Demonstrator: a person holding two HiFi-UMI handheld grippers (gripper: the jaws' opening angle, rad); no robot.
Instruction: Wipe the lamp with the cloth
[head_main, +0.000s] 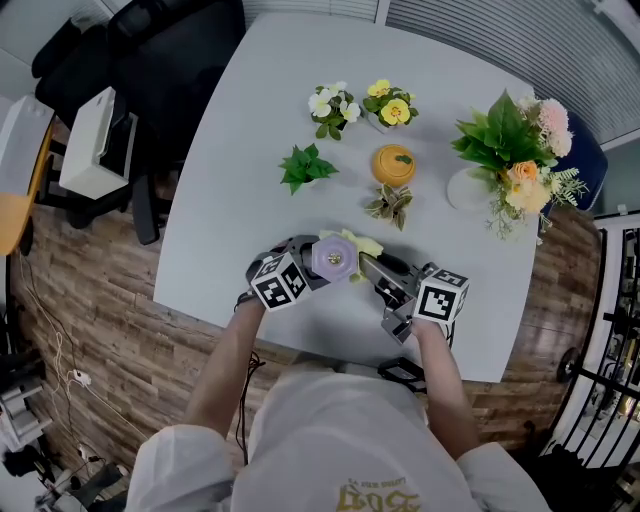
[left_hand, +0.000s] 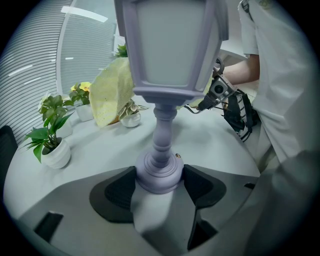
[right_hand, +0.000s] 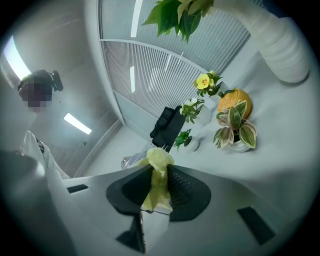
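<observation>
A lavender lantern-style lamp (head_main: 334, 258) stands near the front edge of the white table (head_main: 230, 200). My left gripper (left_hand: 159, 180) is shut on the lamp's round base (left_hand: 159, 172), and the lamp's head (left_hand: 170, 45) towers above the jaws. My right gripper (right_hand: 159, 182) is shut on a pale yellow cloth (right_hand: 157, 175) that bunches out past the pads. In the head view the cloth (head_main: 362, 243) lies against the lamp's far right side, with the right gripper (head_main: 385, 275) just right of the lamp and the left gripper (head_main: 300, 262) at its left.
Small potted plants stand behind the lamp: a green one (head_main: 305, 166), white flowers (head_main: 332, 104), yellow flowers (head_main: 391, 104), an orange pot (head_main: 393, 164) and a variegated plant (head_main: 391, 206). A large bouquet (head_main: 510, 150) stands at the right. A black chair (head_main: 160, 60) is off the table's left.
</observation>
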